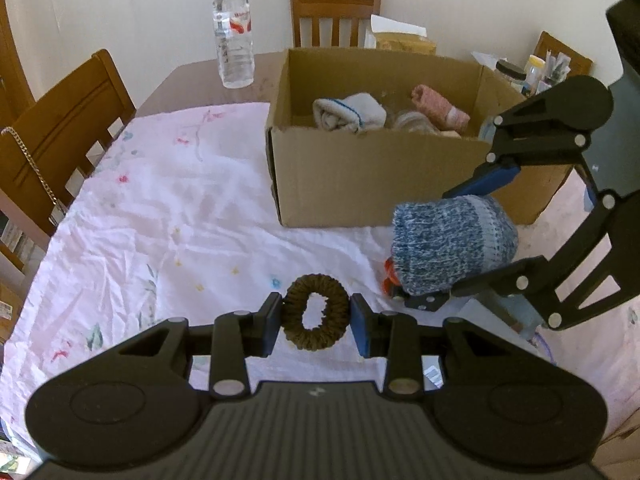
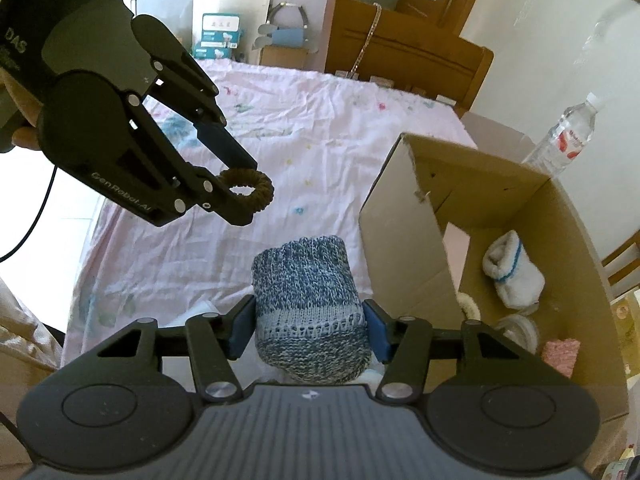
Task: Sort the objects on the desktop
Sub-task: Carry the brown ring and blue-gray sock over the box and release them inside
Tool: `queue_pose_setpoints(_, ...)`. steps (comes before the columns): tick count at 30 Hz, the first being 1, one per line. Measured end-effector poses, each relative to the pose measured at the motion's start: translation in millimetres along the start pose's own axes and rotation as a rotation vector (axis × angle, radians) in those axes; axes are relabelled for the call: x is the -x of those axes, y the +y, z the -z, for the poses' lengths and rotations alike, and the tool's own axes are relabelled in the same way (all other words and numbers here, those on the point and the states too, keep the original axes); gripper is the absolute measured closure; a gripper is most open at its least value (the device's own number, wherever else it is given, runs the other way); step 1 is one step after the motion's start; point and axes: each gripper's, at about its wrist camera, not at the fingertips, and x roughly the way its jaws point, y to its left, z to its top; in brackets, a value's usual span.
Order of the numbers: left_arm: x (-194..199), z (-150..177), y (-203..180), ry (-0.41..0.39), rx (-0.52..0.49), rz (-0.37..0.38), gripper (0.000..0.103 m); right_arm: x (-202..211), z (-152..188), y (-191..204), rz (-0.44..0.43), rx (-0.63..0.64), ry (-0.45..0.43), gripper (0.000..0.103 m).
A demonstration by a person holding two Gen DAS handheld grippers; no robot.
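Note:
My left gripper [image 1: 315, 320] is shut on a brown hair tie [image 1: 316, 311], held above the pink floral cloth [image 1: 160, 208]; the right wrist view shows the same hair tie [image 2: 250, 189] pinched in the left gripper [image 2: 236, 188]. My right gripper [image 2: 308, 326] is shut on a rolled blue knit sock [image 2: 308, 300], its blue pads pressing both sides. In the left wrist view the sock [image 1: 452, 240] hangs in the right gripper [image 1: 440, 240] just in front of the open cardboard box [image 1: 360, 184]. The box [image 2: 404, 232] stands right of the sock.
Inside the box lie a white rolled sock [image 1: 348, 114], a pink one [image 1: 440, 108] and other small items. A water bottle [image 1: 234, 36] stands behind the box. Wooden chairs [image 1: 60, 128] ring the table. Something small and orange [image 1: 389, 276] lies under the sock.

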Motion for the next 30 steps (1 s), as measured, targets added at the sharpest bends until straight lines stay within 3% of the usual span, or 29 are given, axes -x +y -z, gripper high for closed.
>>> queue_pose_setpoints(10, 22, -27, -2, -0.034, -0.035, 0.015, 0.068, 28, -4, -2, 0.027, -0.027, -0.047, 0.041)
queue_pose_setpoints(18, 32, -63, -8, -0.104, -0.081, 0.027, 0.068, 53, -7, -19, 0.079, -0.061, -0.091, 0.041)
queue_pose_setpoints(30, 14, -113, -19, -0.151, -0.170, 0.033, 0.068, 66, -11, -56, 0.163, -0.118, -0.121, 0.041)
